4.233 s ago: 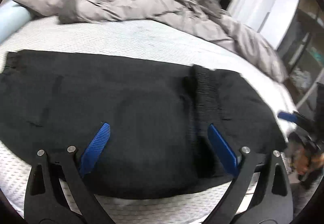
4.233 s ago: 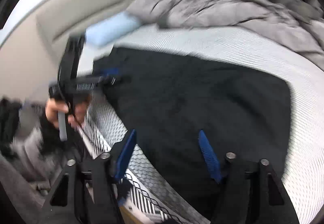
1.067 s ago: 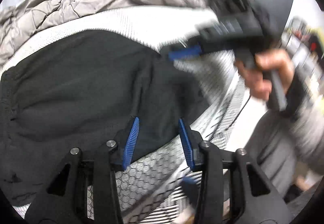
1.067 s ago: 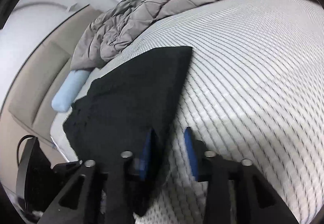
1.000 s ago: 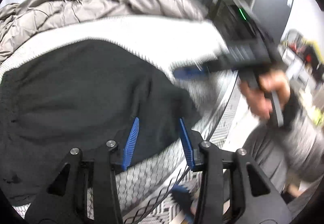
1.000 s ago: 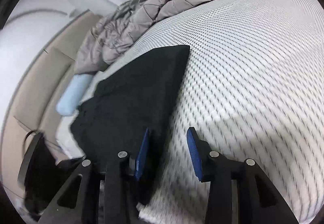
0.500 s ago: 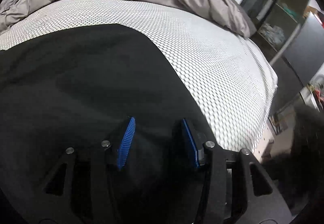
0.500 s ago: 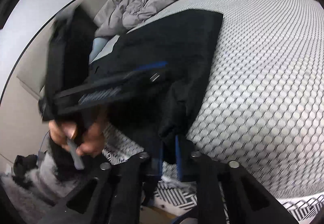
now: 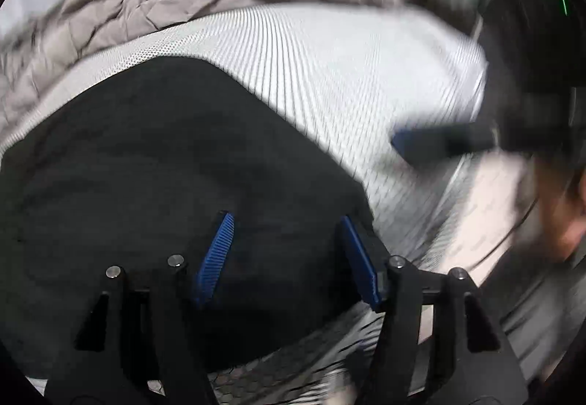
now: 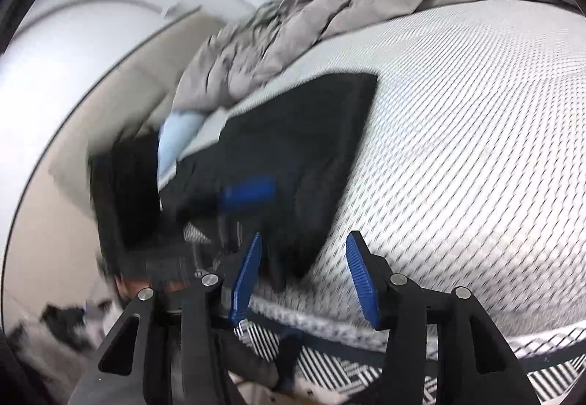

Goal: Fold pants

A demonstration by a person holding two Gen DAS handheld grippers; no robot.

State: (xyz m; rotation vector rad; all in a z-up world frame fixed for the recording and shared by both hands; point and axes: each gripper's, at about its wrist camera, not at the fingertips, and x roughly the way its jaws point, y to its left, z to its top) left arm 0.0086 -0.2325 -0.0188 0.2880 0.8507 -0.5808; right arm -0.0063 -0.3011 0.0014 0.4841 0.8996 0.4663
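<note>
My left gripper (image 9: 285,251) hangs over the near part of the black pants (image 9: 154,185), its jaws opening; the blue pads (image 9: 216,258) stand apart with dark cloth showing between them, but neither pad presses on it. My right gripper (image 10: 304,265) is opening too. The near corner of the pants (image 10: 293,166) lies between its pads (image 10: 360,280) in the right wrist view, though the pads stand clear of the fabric and grip nothing.

The pants lie folded into a flat dark slab on the mattress (image 9: 348,75), along its near edge. In the right wrist view, their far corner points toward the middle of the bed and their near corner reaches the edge. Beyond them, a crumpled grey duvet (image 10: 329,13) is heaped along the far side of the mattress (image 10: 476,130). A pale blue pillow (image 10: 175,141) sits at the headboard end, just past the pants.

In the left wrist view my right gripper (image 9: 432,144) shows as a blur over the mattress's right edge, well apart from the pants. In the right wrist view my left gripper (image 10: 249,192) blurs across the pants near the edge.
</note>
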